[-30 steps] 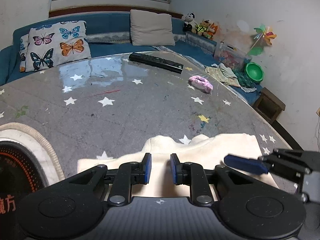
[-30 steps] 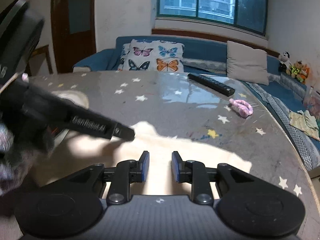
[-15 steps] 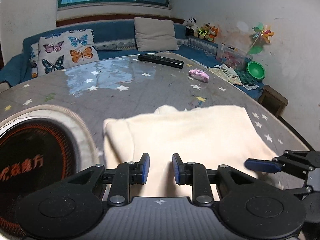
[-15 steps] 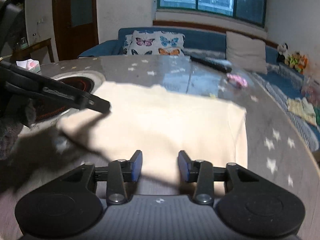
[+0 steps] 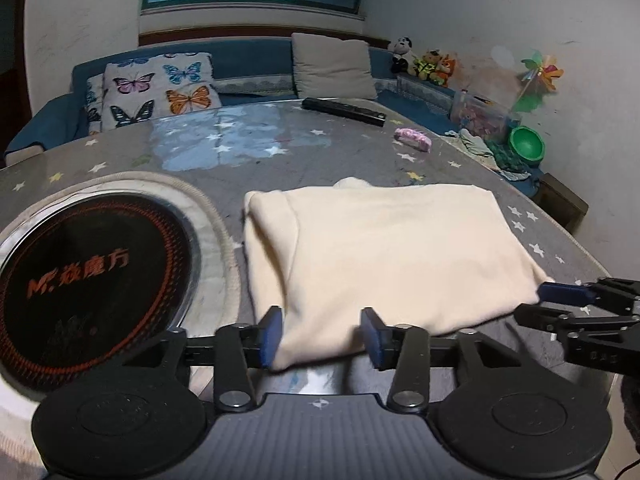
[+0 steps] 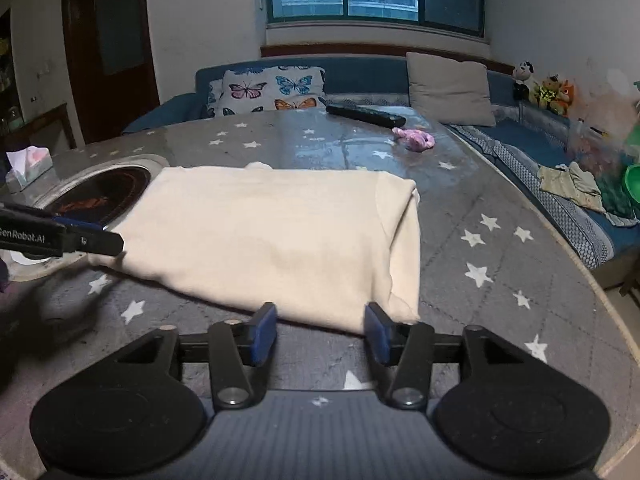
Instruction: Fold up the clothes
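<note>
A cream garment (image 5: 384, 252) lies folded flat on the grey star-patterned table (image 5: 280, 148). My left gripper (image 5: 322, 336) sits at its near left corner. Its jaws are opening, and the cloth's edge lies loose between the blue pads without being pressed. From the right wrist view the same garment (image 6: 280, 236) has its near right corner between the fingers of my right gripper (image 6: 320, 332). Those jaws are opening too, with no pinch on the cloth. Each gripper shows in the other's view: the right gripper (image 5: 546, 304) at the cloth's right corner, the left gripper (image 6: 96, 236) at its left.
A round black induction hob (image 5: 92, 268) is set into the table left of the garment. A black remote (image 5: 344, 111) and a pink soft item (image 5: 414, 139) lie at the far side. A tissue box (image 6: 28, 164) stands far left. A blue sofa (image 6: 360, 76) wraps behind.
Both grippers have drawn back across the table toward its near edge. The garment now lies spread and folded in front of them. Both pairs of jaws have widened and released the cloth.
</note>
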`<state>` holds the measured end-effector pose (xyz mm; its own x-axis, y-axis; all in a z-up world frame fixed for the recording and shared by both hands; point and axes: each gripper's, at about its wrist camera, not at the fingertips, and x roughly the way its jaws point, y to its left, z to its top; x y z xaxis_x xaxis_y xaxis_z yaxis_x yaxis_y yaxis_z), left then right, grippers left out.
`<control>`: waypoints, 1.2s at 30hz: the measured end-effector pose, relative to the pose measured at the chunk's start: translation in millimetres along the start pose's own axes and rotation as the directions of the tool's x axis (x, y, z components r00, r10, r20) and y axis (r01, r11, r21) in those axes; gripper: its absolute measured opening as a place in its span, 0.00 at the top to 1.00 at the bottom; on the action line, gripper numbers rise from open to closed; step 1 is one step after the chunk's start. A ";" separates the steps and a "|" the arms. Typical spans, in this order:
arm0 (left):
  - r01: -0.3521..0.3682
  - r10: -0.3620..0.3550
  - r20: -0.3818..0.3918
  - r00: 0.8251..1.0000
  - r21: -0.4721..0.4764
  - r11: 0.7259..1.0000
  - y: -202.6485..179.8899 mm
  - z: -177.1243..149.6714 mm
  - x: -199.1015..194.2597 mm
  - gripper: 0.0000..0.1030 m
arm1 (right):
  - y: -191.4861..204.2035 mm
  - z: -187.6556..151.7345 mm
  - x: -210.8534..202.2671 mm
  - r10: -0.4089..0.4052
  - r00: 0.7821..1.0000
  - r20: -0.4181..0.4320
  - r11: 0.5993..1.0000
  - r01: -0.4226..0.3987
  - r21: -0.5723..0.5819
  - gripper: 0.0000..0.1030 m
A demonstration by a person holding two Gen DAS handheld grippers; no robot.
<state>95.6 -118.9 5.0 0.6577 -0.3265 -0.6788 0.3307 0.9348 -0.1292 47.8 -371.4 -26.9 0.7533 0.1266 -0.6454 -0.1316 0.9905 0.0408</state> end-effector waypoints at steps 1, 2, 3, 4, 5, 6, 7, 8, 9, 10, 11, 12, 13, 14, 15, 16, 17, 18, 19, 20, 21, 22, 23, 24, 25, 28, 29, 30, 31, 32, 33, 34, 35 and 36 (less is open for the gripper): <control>-0.004 0.004 0.000 1.000 -0.004 1.000 0.4 -1.9 -1.8 0.46 | 0.4 -1.0 -2.5 0.000 1.000 0.005 1.000 0.000 0.003 0.44; -0.008 0.008 -0.001 1.000 -0.009 1.000 0.7 -3.8 -3.6 0.45 | 0.8 -2.1 -5.0 0.000 1.000 0.010 1.000 0.000 0.005 0.41; -0.011 0.011 0.000 1.000 -0.014 1.000 0.9 -6.2 -5.7 0.42 | 1.6 -2.3 -6.1 -0.001 1.000 0.012 1.000 0.001 0.003 0.34; -0.014 0.014 0.002 1.000 -0.016 1.000 0.7 -8.5 -7.8 0.38 | 2.7 -3.0 -6.9 -0.006 1.000 0.014 1.000 0.006 0.004 0.31; -0.017 0.017 0.004 1.000 -0.018 1.000 0.5 -10.8 -10.0 0.36 | 3.8 -3.6 -7.7 -0.010 1.000 0.016 1.000 0.010 0.005 0.26; -0.020 0.020 0.007 1.000 -0.018 1.000 0.6 -13.5 -12.8 0.32 | 5.0 -4.6 -9.2 -0.013 1.000 0.016 1.000 0.013 0.005 0.23; -0.022 0.022 0.011 1.000 -0.018 1.000 0.7 -16.2 -15.6 0.28 | 6.4 -5.3 -10.6 -0.020 1.000 0.019 1.000 0.020 0.005 0.21; -0.025 0.025 0.013 1.000 -0.020 0.999 0.9 -18.0 -18.2 0.26 | 7.8 -6.0 -12.0 -0.026 0.999 0.022 1.000 0.026 0.004 0.17; -0.028 0.028 0.014 1.000 -0.022 0.999 1.0 -19.9 -20.8 0.20 | 8.7 -7.3 -13.8 -0.033 0.999 0.025 0.999 0.033 0.002 0.16; -0.030 0.030 0.020 0.999 -0.023 0.999 0.9 -22.2 -24.0 0.16 | 10.1 -8.6 -15.1 -0.037 0.999 0.026 0.999 0.037 0.000 0.16; -0.032 0.032 0.024 0.999 -0.022 0.999 0.7 -24.0 -26.5 0.15 | 10.9 -9.5 -16.2 -0.037 0.999 0.028 0.999 0.037 0.002 0.16; -0.034 0.034 0.028 0.999 -0.021 0.999 0.5 -25.6 -29.4 0.12 | 11.9 -10.5 -17.3 -0.039 0.999 0.030 0.999 0.039 0.007 0.14; -0.035 0.036 0.034 0.999 -0.020 0.999 -0.3 -27.6 -32.1 0.09 | 12.9 -11.4 -18.4 -0.041 0.999 0.032 0.999 0.041 0.011 0.13; -0.037 0.037 0.039 0.999 -0.019 0.999 -0.5 -29.4 -34.8 0.08 | 13.9 -12.0 -19.2 -0.046 0.998 0.033 0.999 0.046 0.013 0.09; -0.038 0.039 0.044 0.998 -0.018 0.999 -0.7 -31.2 -37.4 0.05 | 15.8 -13.5 -20.5 -0.058 0.998 0.036 0.998 0.057 0.014 0.06; -0.040 0.041 0.050 0.998 -0.017 0.999 -1.0 -33.0 -40.1 0.04 | 17.6 -14.5 -21.6 -0.065 0.997 0.038 0.998 0.065 0.013 0.05; -0.039 0.040 0.054 0.998 -0.015 0.999 -1.4 -34.9 -42.4 0.03 | 19.4 -15.5 -22.7 -0.073 0.997 0.039 0.997 0.072 0.012 0.03; -0.041 0.041 0.057 0.997 -0.013 0.999 -1.9 -36.7 -44.6 0.00 | 21.2 -16.6 -23.2 -0.079 0.996 0.038 0.997 0.078 0.012 0.02; -0.042 0.043 0.060 0.997 -0.011 0.999 -2.4 -38.5 -46.7 0.00 | 23.0 -17.7 -23.7 -0.085 0.996 0.037 0.996 0.084 0.012 0.01; -0.038 0.038 0.060 0.997 -0.010 0.999 -2.6 -39.8 -48.0 0.00 | 24.7 -18.8 -24.2 -0.090 0.995 0.035 0.996 0.090 0.011 0.00; -0.034 0.034 0.060 0.998 -0.009 0.999 -2.9 -41.1 -49.3 0.00 | 26.5 -20.0 -24.7 -0.096 0.995 0.034 0.995 0.096 0.011 0.00; -0.033 0.033 0.058 0.998 -0.009 0.999 -3.2 -43.1 -50.6 0.00 | 28.3 -21.1 -25.2 -0.102 0.994 0.033 0.995 0.102 0.011 0.00; -0.035 0.035 0.056 0.998 -0.010 0.999 -3.1 -44.7 -51.5 0.00 | 29.5 -22.2 -25.1 -0.106 0.994 0.031 0.994 0.105 0.015 0.00; -0.035 0.036 0.056 0.998 -0.013 0.999 -3.0 -46.7 -52.8 0.00 | 30.8 -23.3 -25.1 -0.109 0.994 0.029 0.994 0.109 0.019 0.00; -0.035 0.036 0.055 0.998 -0.015 0.999 -2.9 -48.7 -54.0 0.00 | 32.0 -24.5 -25.1 -0.113 0.993 0.027 0.993 0.112 0.024 0.00; -0.036 0.037 0.051 0.998 -0.026 0.999 -1.0 -53.4 -57.4 0.00 | 36.0 -27.7 -25.2 -0.124 0.992 0.022 0.992 0.123 0.035 0.00; -0.038 0.039 0.051 0.998 -0.030 0.999 -0.2 -54.9 -58.8 0.00 | 37.5 -28.7 -25.3 -0.127 0.992 0.021 0.991 0.127 0.039 0.00; -0.039 0.041 0.052 0.998 -0.033 0.999 0.5 -56.1 -60.1 0.00 | 39.4 -29.5 -25.9 -0.131 0.991 0.022 0.991 0.131 0.038 0.00; -0.041 0.043 0.054 0.998 -0.037 0.998 1.3 -57.3 -61.5 0.00 | 41.2 -30.4 -26.4 -0.135 0.991 0.023 0.990 0.135 0.037 0.00; -0.043 0.046 0.055 0.997 -0.041 0.998 2.0 -58.5 -62.8 0.00 | 43.0 -31.2 -27.0 -0.139 0.990 0.024 0.990 0.138 0.036 0.00; -0.046 0.049 0.054 0.997 -0.042 0.998 2.5 -60.0 -63.7 0.00 | 44.8 -32.1 -27.5 -0.143 0.989 0.025 0.989 0.142 0.035 0.00; -0.049 0.052 0.053 0.997 -0.044 0.998 3.0 -61.5 -64.5 0.00 | 46.7 -33.5 -28.2 -0.150 0.988 0.026 0.988 0.149 0.039 0.00; -0.053 0.055 0.052 0.997 -0.045 0.998 3.5 -63.0 -65.3 0.00 | 48.2 -34.5 -28.6 -0.152 0.988 0.025 0.988 0.151 0.043 0.00; -0.056 0.058 0.048 0.997 -0.046 0.997 4.1 -64.7 -65.9 0.00 | 49.7 -35.4 -29.4 -0.153 0.988 0.026 0.987 0.152 0.046 0.00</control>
<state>9.8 -84.6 2.5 0.7078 -0.2781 -0.6493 0.2621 0.9570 -0.1241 -3.7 -327.8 -32.9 0.7807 -0.0249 -0.6244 0.0137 0.9996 -0.0226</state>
